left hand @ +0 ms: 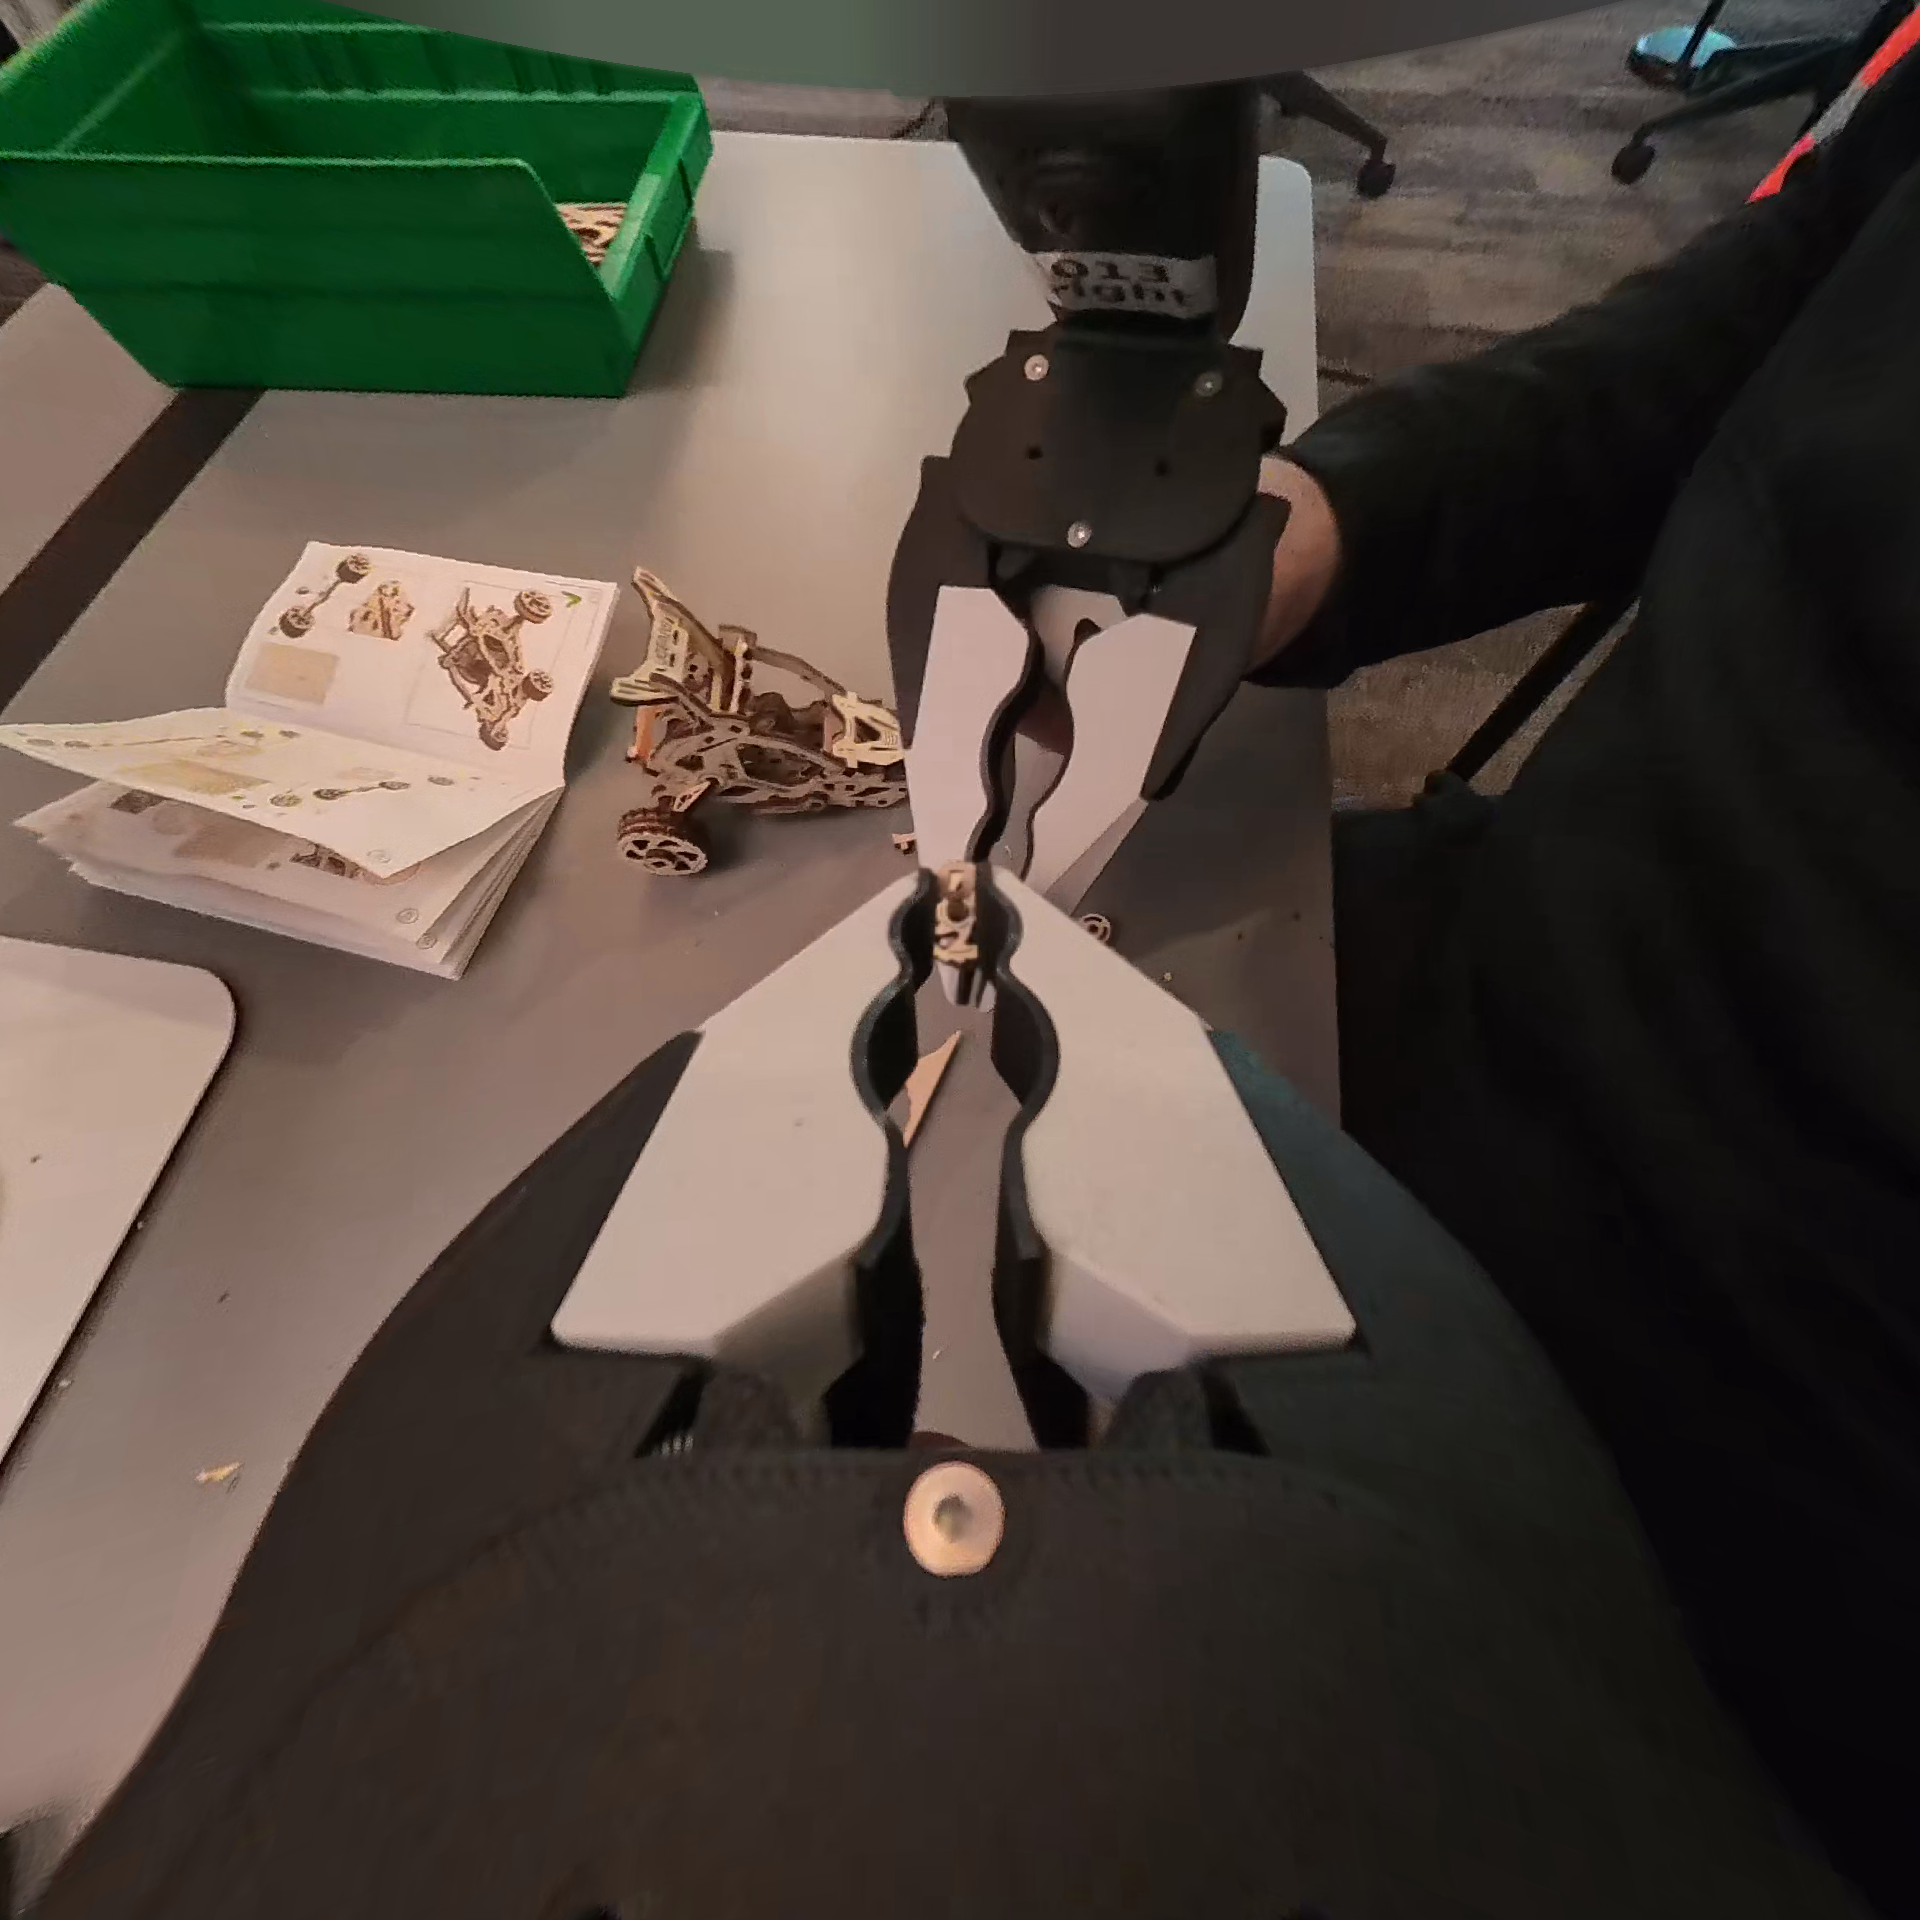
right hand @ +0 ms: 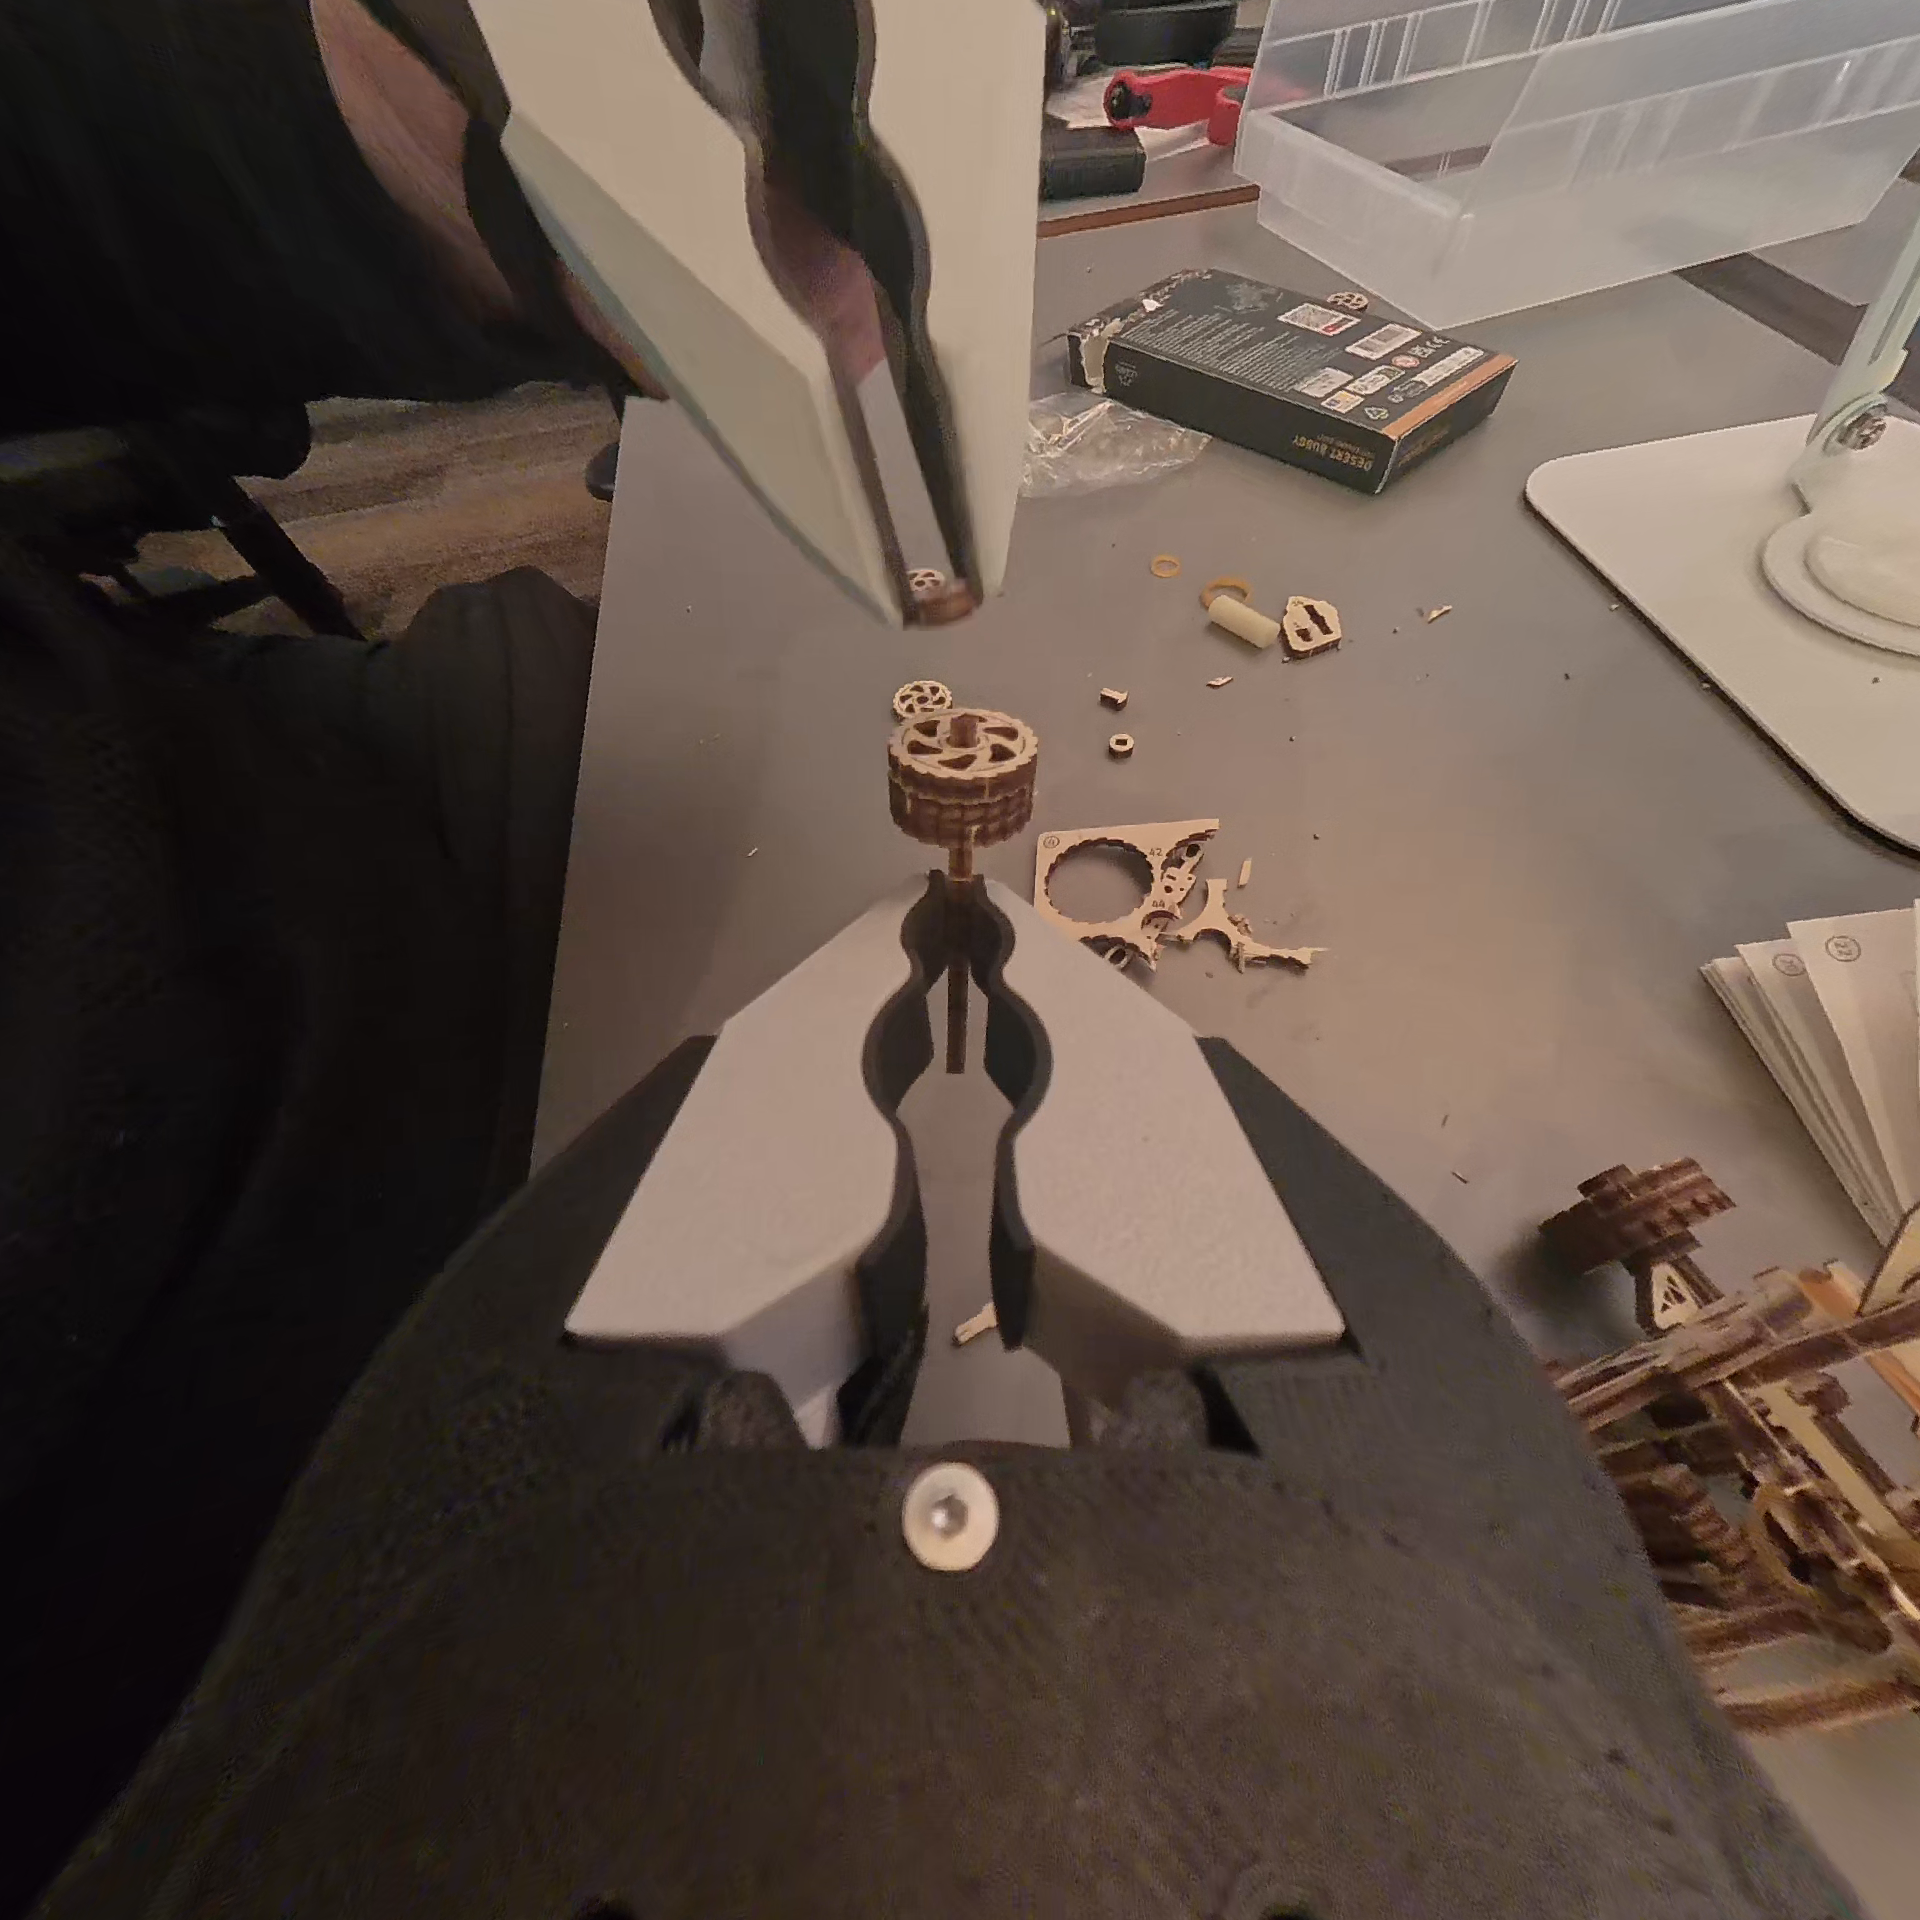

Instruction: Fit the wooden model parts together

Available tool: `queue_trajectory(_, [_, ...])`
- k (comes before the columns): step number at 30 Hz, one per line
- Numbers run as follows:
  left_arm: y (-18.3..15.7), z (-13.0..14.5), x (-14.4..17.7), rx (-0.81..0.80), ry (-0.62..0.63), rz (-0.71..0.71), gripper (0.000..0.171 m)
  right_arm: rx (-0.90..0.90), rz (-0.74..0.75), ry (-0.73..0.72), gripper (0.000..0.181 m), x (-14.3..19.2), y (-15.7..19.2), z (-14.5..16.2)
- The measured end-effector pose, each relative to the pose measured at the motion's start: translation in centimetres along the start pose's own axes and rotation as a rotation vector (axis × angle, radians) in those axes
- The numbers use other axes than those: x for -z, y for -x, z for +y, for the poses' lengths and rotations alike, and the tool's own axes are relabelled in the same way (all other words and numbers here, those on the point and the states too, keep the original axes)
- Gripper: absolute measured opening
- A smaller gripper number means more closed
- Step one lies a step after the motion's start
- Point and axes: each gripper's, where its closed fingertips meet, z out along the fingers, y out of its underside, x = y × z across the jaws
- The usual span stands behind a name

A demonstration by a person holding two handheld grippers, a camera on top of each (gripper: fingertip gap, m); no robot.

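Right gripper [right hand: 951,883]: jaws pinched on the thin axle of a wooden wheel [right hand: 962,774], wheel upright past the fingertips.
Left gripper [left hand: 956,883]: jaws clamped on a small wooden part [left hand: 956,920] — tips nearly meeting the right's.
Table edge [right hand: 582,831]: just left of the wheel — bare grey surface ahead.
Buggy model [left hand: 743,727]: beside the booklet [left hand: 312,748], left of both grippers.

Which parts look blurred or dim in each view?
Left wrist view: evenly lit; the buggy model is sharp, a smeared patch covers the top edge. Right wrist view: warmer and dimmer; the left gripper is motion-blurred, while the wheel on its axle stays crisp.
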Motion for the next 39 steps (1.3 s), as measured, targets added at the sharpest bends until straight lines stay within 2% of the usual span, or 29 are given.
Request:
queue_trajectory(3, [0.1, 0.6, -0.7, -0.007, 0.048, -0.009, 0.004, 0.012, 0.011, -0.001, 0.0, 0.0, -0.1, 0.0])
queue_trajectory(12, [0.4, 1.1, -1.0, 0.062, 0.053, -0.023, 0.004, 0.055, 0.079, 0.015, 0.0, 0.0, -0.7, 0.0])
queue_trajectory(23, [2.5, 0.8, -1.2, 0.283, -0.071, -0.223, 0.004, 0.195, 0.394, 0.077, 0.0, 0.6, -4.2, -0.5])
queue_trajectory(28, [3.6, 0.2, -1.2, 0.446, -0.214, -0.263, 0.004, 0.315, 0.56, 0.124, 0.0, 1.2, -5.9, -1.2])
queue_trajectory(32, [4.2, -0.1, -1.1, 0.595, -0.339, -0.244, 0.004, 0.349, 0.621, 0.145, 0.0, 1.3, -6.6, -1.5])
queue_trajectory(39, [4.9, -0.1, -1.3, 0.588, -0.358, -0.287, 0.004, 0.356, 0.666, 0.165, 0.0, 1.4, -7.2, -1.4])
